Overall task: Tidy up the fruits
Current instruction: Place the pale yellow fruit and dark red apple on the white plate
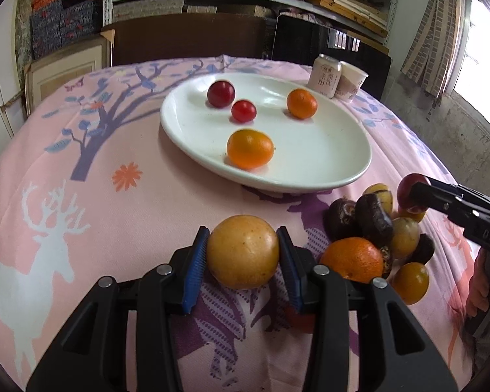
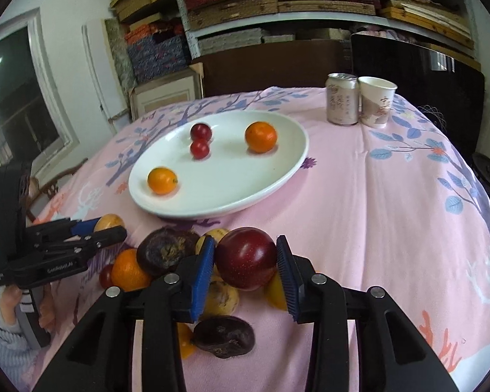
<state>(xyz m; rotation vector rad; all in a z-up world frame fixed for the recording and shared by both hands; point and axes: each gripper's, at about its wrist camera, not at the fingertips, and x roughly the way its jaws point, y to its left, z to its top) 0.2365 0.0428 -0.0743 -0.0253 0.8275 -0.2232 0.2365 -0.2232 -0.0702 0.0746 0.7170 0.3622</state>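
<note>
The left gripper (image 1: pixel 243 251) is seen clamped narrowly on a yellow fruit (image 1: pixel 242 251), blue pads pressed to both its sides, held just above the pink tablecloth (image 1: pixel 114 215). Open cloth is left clear ahead of it, up to the near rim of the white plate (image 1: pixel 310 183). The right gripper (image 2: pixel 245 263) is closed on a dark red plum (image 2: pixel 246 263), gripped side to side, over the pile of loose fruit (image 2: pixel 166 258) beside the plate. On the plate, two oranges and two small red fruits are spread apart, with bare room left in the middle and right. A can (image 2: pixel 342 98) and a paper cup (image 2: pixel 375 101) are stood touching near the table's far edge, well apart from the plate.
</note>
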